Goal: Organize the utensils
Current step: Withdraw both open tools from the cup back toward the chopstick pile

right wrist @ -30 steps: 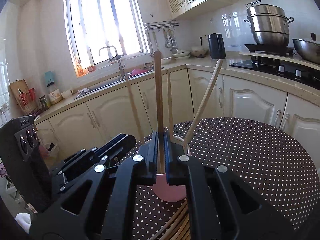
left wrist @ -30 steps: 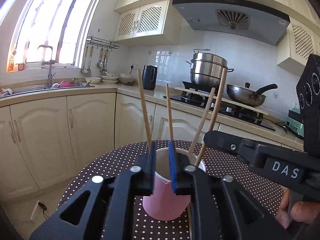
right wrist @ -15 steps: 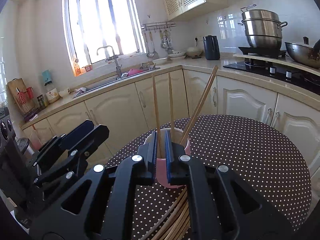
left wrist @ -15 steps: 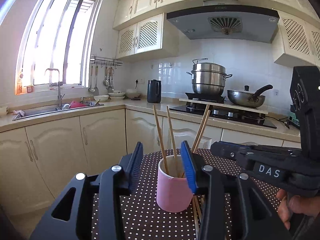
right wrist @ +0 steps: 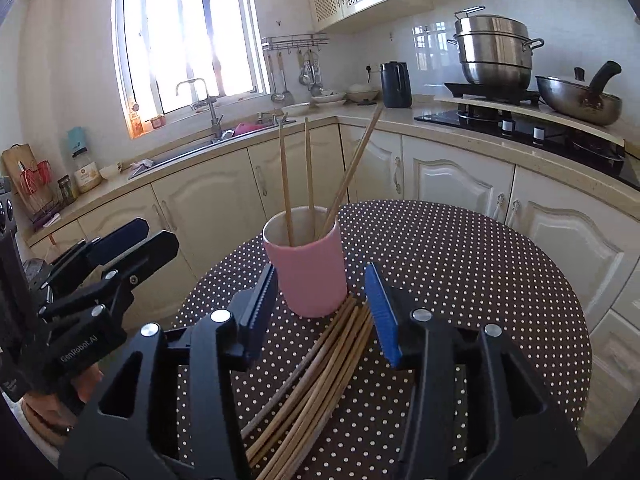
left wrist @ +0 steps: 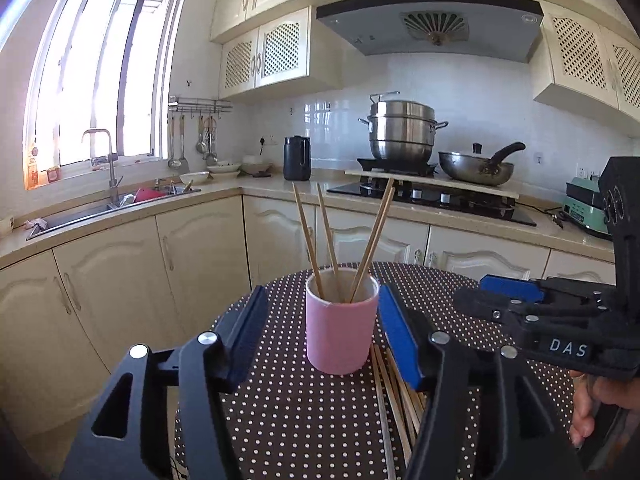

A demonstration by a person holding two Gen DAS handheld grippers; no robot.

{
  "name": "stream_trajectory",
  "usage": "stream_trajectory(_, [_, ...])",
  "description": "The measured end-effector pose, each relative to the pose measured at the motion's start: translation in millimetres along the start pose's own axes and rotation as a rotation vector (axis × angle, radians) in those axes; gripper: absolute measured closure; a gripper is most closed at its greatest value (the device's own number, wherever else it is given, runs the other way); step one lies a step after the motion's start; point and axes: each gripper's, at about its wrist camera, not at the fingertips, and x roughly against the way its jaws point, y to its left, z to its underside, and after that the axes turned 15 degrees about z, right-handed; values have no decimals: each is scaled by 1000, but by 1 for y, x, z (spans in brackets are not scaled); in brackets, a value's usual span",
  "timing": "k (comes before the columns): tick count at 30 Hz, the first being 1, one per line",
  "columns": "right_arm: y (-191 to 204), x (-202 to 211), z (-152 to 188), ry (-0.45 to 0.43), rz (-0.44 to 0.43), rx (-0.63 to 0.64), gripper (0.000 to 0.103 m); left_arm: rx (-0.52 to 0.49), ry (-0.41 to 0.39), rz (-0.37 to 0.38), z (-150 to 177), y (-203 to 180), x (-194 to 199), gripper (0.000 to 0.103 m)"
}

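So my way straight ahead is blocked by the pink cup (right wrist: pixel 306 268), with chopsticks (right wrist: pixel 308 172) poking up out of it, and a loose chopstick pile (right wrist: pixel 320 364) lies right under my right gripper (right wrist: pixel 320 312). The dotted table (right wrist: pixel 460 280) beyond and to the right is bare, loads of room there

White letters "DAS" stood on the side of the black right hand-held gripper (left wrist: pixel 516 292). Small pale letters "GenRobot.AI" ran along the side of the black left hand-held gripper (right wrist: pixel 120 240). No other words were clear enough to read.
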Motion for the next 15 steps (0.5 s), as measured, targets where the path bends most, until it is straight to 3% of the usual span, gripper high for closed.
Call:
stream_trajectory(9, [6, -25, 59, 173, 57, 82, 56, 56, 194, 37, 41, 1, -24, 42])
stream_trajectory(15, [12, -40, 91, 244, 86, 128, 56, 80, 259, 43, 68, -1, -32, 42])
